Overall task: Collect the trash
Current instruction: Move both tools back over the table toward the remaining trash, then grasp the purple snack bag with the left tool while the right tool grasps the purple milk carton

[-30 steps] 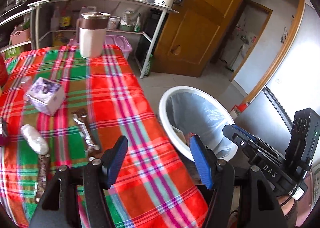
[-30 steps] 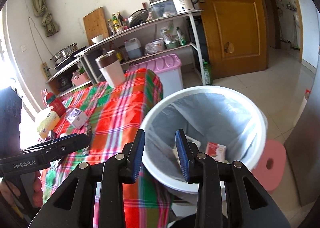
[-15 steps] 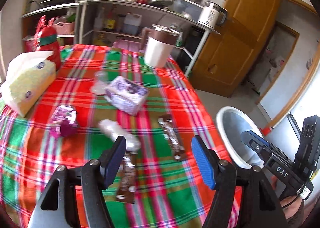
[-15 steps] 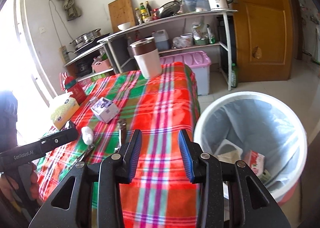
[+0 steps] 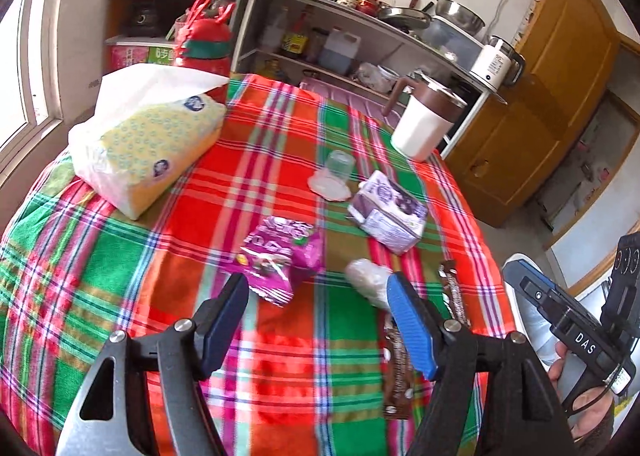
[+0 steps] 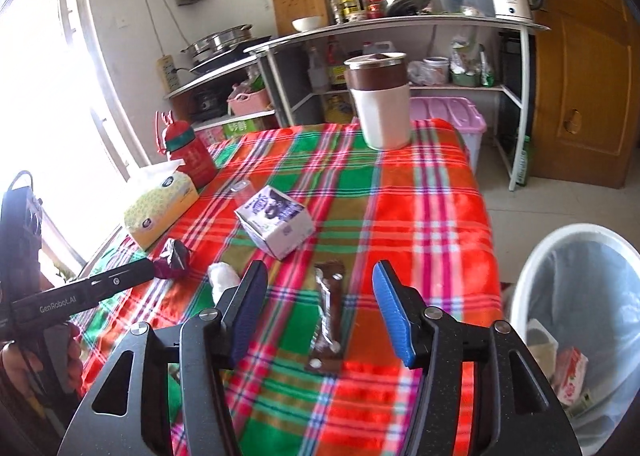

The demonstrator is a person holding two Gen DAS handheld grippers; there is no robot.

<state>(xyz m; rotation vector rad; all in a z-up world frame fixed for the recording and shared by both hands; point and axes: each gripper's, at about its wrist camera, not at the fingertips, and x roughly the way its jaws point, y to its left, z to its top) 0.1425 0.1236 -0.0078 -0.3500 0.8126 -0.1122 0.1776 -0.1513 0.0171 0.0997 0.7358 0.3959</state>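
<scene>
Trash lies on the plaid tablecloth: a magenta snack bag, a purple-white carton, a white crumpled wad, two brown wrappers and a clear cup with its lid. My left gripper is open and empty, just short of the magenta bag. My right gripper is open and empty above a brown wrapper. The carton and the wad lie beyond it. The white lined bin stands at the right and holds some trash.
A yellow tissue pack, a red bottle and a white-brown jug stand at the table's far side. Kitchen shelves, a pink box and a wooden door lie beyond.
Both grippers swung left, from the bin toward the table. My right gripper opened wider over the brown wrapper. My left gripper now faces the magenta bag.
</scene>
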